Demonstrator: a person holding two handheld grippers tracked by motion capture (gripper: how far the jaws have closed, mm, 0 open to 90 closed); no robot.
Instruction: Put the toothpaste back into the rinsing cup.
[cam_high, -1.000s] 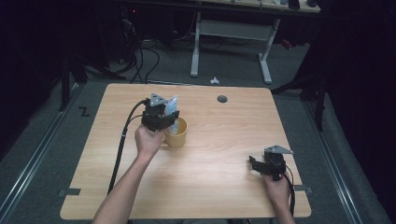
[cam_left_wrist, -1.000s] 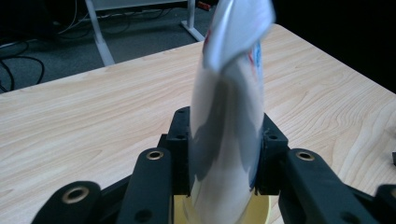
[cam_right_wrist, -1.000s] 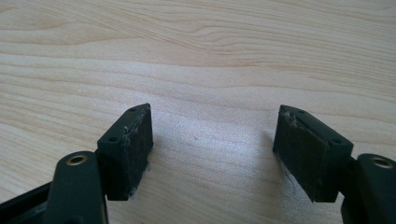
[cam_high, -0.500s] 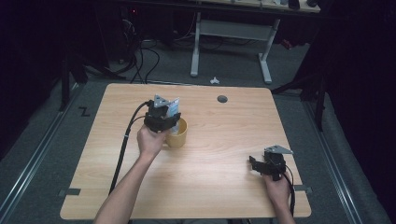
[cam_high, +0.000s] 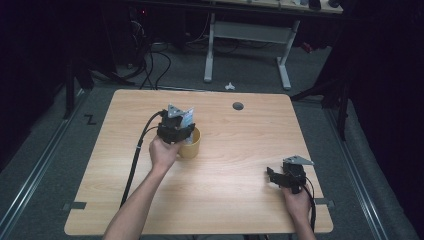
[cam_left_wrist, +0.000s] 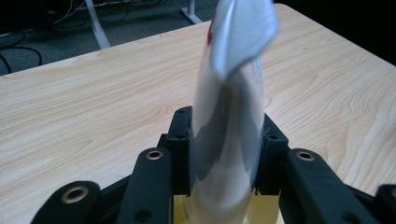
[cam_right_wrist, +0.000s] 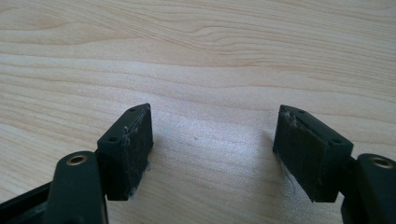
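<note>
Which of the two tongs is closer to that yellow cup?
Left. The left tongs are right over the yellow cup, pinching a silvery packet; the right tongs rest far off, open.

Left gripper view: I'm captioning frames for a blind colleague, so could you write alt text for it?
The left gripper is shut on a silvery plastic packet that stands upright between its two black jaws, its top folded over. Below is a bit of a yellow cup, and behind stretches the light wooden table.
</note>
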